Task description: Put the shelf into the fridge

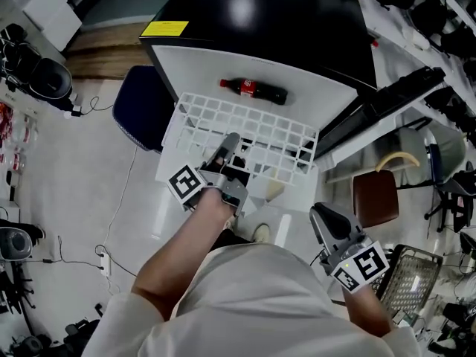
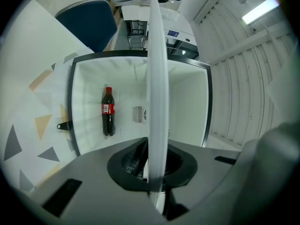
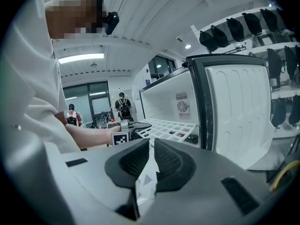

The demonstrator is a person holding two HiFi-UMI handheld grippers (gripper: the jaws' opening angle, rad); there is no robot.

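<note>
A white wire shelf (image 1: 245, 125) lies level in the mouth of the open fridge (image 1: 312, 80), half inside. My left gripper (image 1: 229, 146) is shut on its near edge. In the left gripper view the shelf (image 2: 157, 78) runs edge-on as a white bar between the jaws of that gripper (image 2: 154, 172). A cola bottle (image 1: 253, 90) lies inside the fridge beyond the shelf, and the left gripper view shows this bottle (image 2: 108, 111) too. My right gripper (image 1: 325, 218) hangs low at the right, away from the shelf. Its jaws (image 3: 151, 146) are shut on nothing.
The fridge door (image 1: 387, 99) stands open at the right. A blue chair (image 1: 141, 106) sits left of the fridge, a brown stool (image 1: 375, 197) and a metal mesh basket (image 1: 413, 277) at the right. Cables run over the floor at the left. Two people (image 3: 123, 106) stand far off.
</note>
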